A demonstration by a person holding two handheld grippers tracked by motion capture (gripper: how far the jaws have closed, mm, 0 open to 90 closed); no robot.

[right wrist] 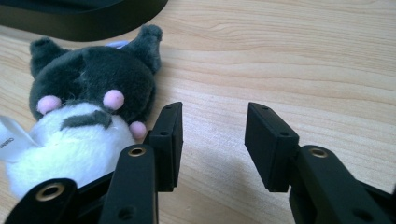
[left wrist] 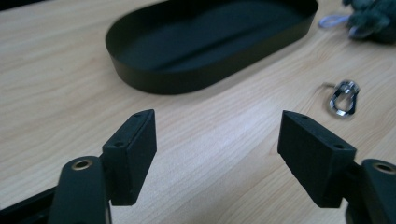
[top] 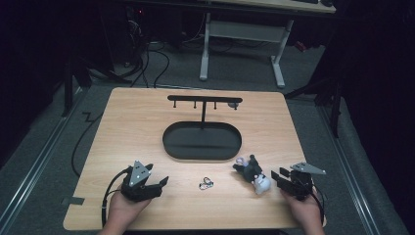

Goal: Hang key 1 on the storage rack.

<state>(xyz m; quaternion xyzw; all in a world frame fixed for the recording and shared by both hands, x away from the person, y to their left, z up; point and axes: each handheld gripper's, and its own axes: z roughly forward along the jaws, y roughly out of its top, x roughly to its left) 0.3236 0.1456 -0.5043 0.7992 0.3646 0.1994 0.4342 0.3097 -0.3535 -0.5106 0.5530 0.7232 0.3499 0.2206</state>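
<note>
Left gripper [top: 155, 184] jaws wide, right gripper [top: 280, 177] jaws narrower, both empty; plush toy [top: 253, 175] at right gripper's 9 o'clock.

Room is lying mostly in darkness. A light wooden counter [top: 127, 127] is sitting on grey carpet [top: 235, 73]. Behind it, a white-legged desk [top: 279, 58] is standing, with black cables [top: 147, 58] trailing across the floor.

High view overhead, facing forward; both gripper views low, close, sharing the black tray [left wrist: 196, 70].
</note>
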